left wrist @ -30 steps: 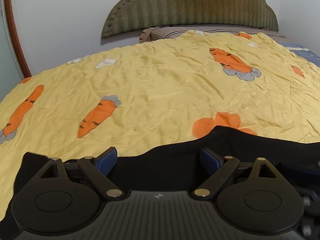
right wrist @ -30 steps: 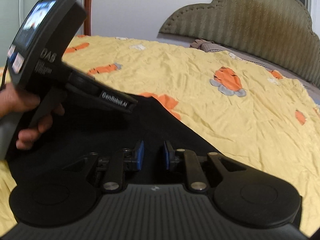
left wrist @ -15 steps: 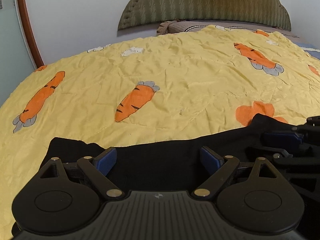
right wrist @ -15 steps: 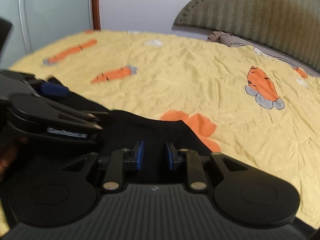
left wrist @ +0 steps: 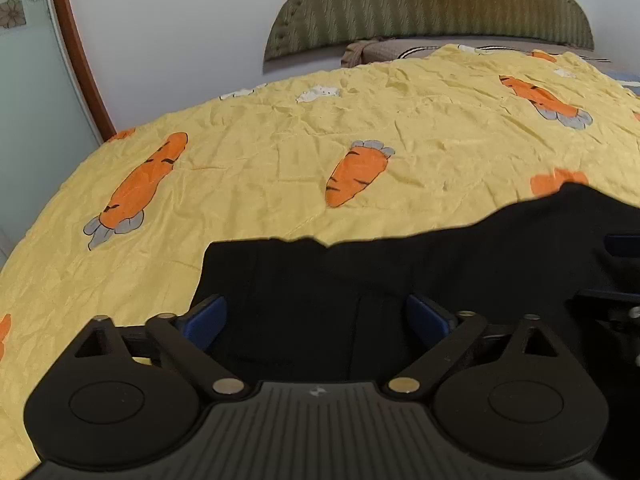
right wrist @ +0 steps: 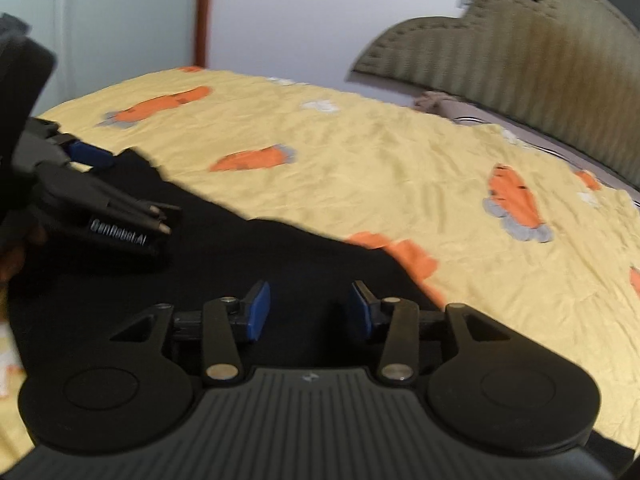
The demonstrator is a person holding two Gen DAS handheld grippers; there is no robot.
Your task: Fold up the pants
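Observation:
Black pants (left wrist: 320, 280) lie on a yellow carrot-print bedspread (left wrist: 280, 168); they also show in the right wrist view (right wrist: 248, 256). My left gripper (left wrist: 316, 320) is open, its blue pads wide apart just above the pants near their left end. It also shows at the left of the right wrist view (right wrist: 86, 152). My right gripper (right wrist: 306, 312) is open over the pants near their far edge, nothing between its pads. Its body shows at the right edge of the left wrist view (left wrist: 616, 280).
The bedspread (right wrist: 400, 168) stretches to a green padded headboard (left wrist: 432, 4) with a pillow (left wrist: 384, 46) below it. A white wall and a brown-framed door (left wrist: 76, 48) stand at the left. The bed's left edge curves down there.
My right gripper opened from nearly shut. Both views swung left, so the pants' left end now lies in front of my left gripper. The left gripper stayed open.

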